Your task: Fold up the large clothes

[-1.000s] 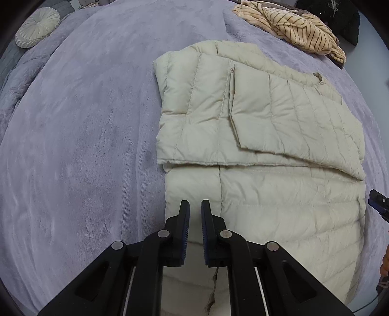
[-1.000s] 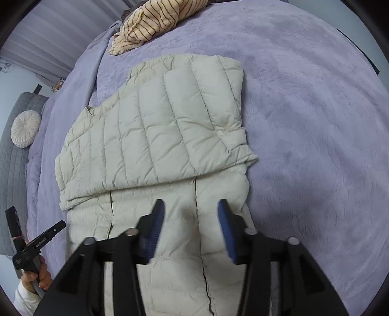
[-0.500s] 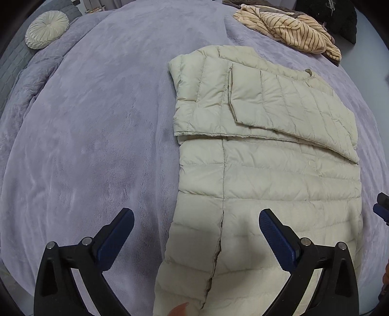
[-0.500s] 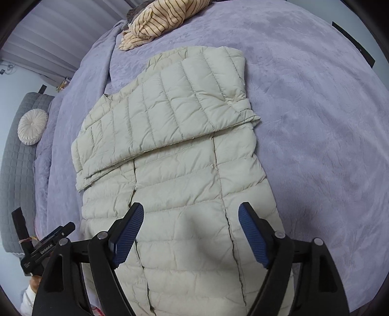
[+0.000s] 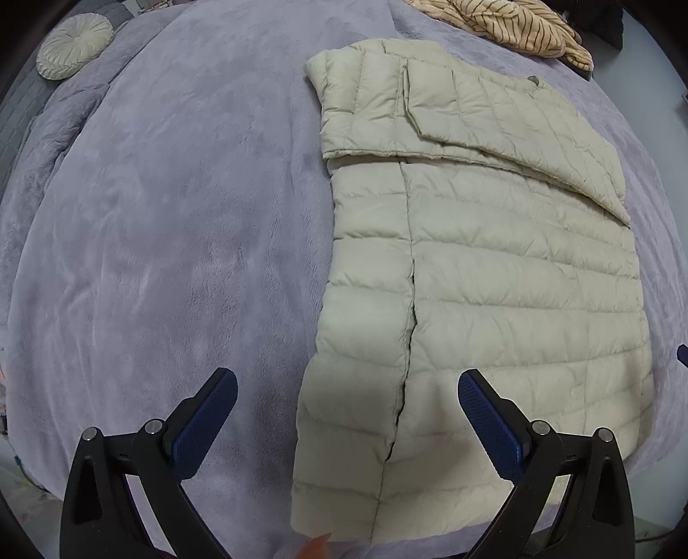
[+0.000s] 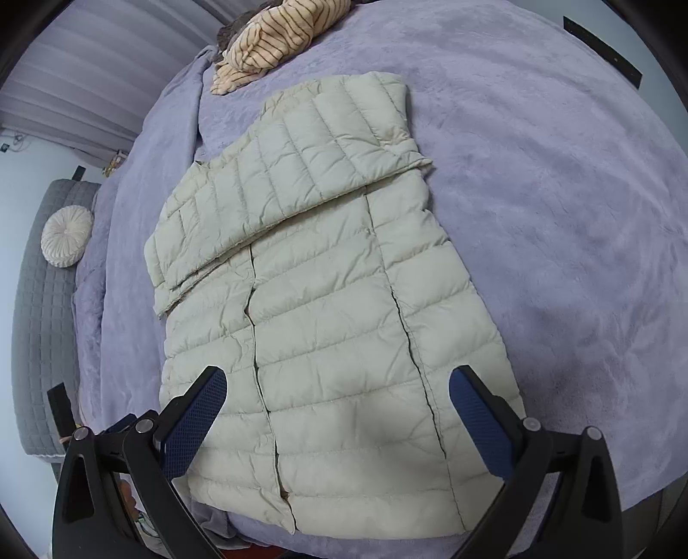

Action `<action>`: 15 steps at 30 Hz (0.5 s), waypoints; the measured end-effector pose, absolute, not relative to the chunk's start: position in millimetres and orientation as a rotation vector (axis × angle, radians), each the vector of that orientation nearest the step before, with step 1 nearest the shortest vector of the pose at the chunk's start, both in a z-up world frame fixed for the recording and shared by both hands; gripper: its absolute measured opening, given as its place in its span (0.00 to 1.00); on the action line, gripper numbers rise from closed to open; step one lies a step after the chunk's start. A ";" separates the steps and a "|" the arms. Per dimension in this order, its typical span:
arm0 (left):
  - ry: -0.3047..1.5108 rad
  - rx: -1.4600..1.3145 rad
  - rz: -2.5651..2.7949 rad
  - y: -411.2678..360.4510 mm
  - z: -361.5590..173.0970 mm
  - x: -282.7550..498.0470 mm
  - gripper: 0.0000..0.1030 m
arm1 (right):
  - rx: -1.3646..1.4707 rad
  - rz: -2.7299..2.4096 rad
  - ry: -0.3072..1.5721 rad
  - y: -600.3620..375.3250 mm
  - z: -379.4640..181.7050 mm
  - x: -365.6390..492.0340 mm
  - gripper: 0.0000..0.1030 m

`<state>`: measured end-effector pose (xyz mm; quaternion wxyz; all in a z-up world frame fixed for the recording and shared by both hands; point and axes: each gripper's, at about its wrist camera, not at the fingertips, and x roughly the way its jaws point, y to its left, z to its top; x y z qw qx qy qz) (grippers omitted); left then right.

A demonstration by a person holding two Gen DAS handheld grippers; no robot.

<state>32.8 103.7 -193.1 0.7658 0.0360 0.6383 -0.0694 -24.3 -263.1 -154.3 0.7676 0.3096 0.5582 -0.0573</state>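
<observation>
A bed (image 5: 163,241) covered with a plush lavender blanket fills both views, with a grey quilted surface at its far left edge. On that left edge lies a round pleated cushion (image 5: 74,45), pale and well apart from everything else. Right of the bed's middle in the left wrist view lies the quilted cream jacket (image 5: 494,279), spread flat with its hem toward the cameras and its collar end away; both sleeves are folded across the upper part, one lying on the other, and the side panels are turned in so that two long seams run down toward the hem. Beyond the jacket, at the far end of the bed, sits a crumpled striped garment (image 5: 516,21) in tan with dark lines, apart from the jacket. The left hand-held gripper (image 5: 346,413) hangs over the jacket's near left corner with its blue-padded jaws spread wide, gripping nothing. The right hand-held gripper (image 6: 337,408) hangs above the jacket's hem region, its jaws opening to a wide spread, the fabric lying below and between them but not pinched by the pads.
</observation>
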 end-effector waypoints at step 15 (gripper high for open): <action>1.555 -0.087 -0.282 150.2 -226.1 4.5 1.00 | 0.851 -0.247 1.343 -297.8 -191.2 -94.7 1.00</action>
